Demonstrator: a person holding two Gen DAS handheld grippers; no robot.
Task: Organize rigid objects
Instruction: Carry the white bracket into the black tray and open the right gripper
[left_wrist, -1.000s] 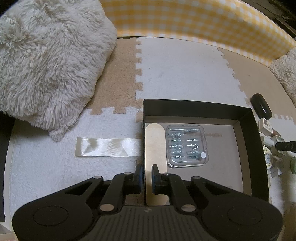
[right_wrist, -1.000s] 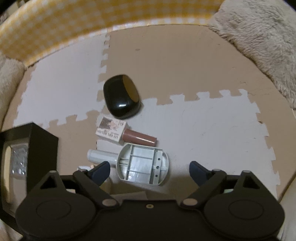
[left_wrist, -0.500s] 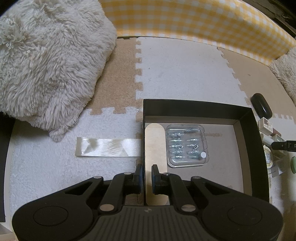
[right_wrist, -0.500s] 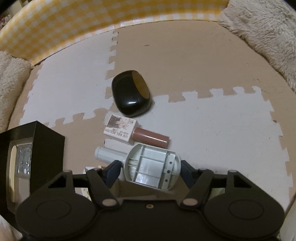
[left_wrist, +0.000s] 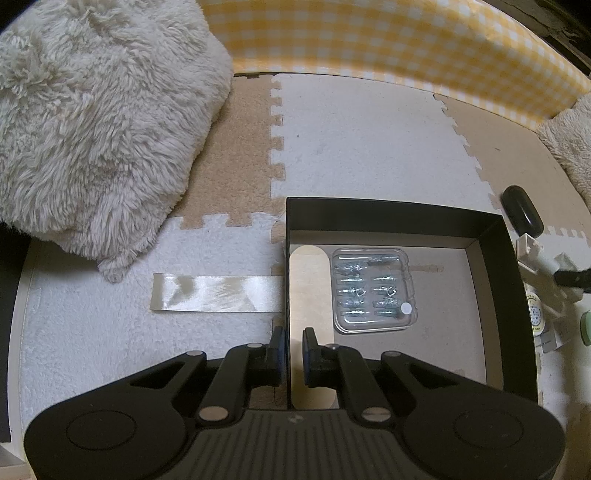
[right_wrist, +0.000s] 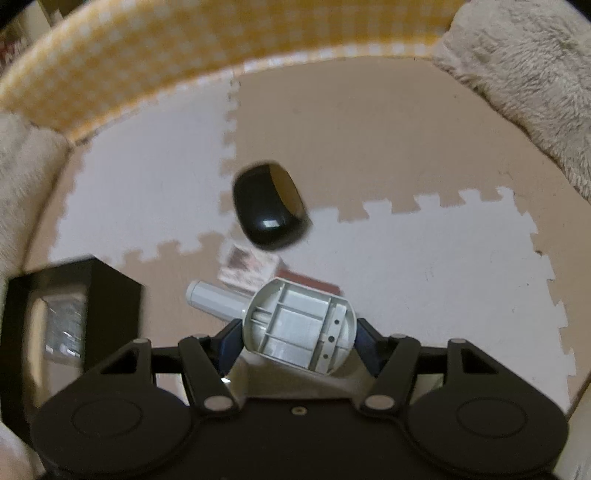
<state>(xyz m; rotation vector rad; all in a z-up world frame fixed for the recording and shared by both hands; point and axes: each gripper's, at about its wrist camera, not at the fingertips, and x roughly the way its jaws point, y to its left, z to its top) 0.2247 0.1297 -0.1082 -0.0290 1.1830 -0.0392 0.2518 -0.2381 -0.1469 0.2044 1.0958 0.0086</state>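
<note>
My left gripper (left_wrist: 293, 341) is shut on the left wall of the black box (left_wrist: 391, 210). Inside the box lie a clear plastic case of small metal bits (left_wrist: 373, 290) and a pale wooden piece (left_wrist: 310, 280). My right gripper (right_wrist: 297, 332) is shut on a grey plastic stand (right_wrist: 299, 328) with a round ribbed base and a tube handle, lifted off the mat. A glossy black case (right_wrist: 269, 208), a small white box (right_wrist: 247, 267) and a brown nail polish bottle (right_wrist: 314, 282) lie beyond it. The black box (right_wrist: 74, 295) shows at the left in the right wrist view.
A satin ribbon strip (left_wrist: 218, 291) lies left of the box. A fluffy cream cushion (left_wrist: 92, 122) fills the far left, another (right_wrist: 528, 74) the far right. A yellow checked bumper (left_wrist: 388, 40) borders the puzzle mat. Small items (left_wrist: 535, 314) lie right of the box.
My right gripper closed on the grey stand and lifted it, and the view shifted and blurred. The left gripper has stayed on the box wall.
</note>
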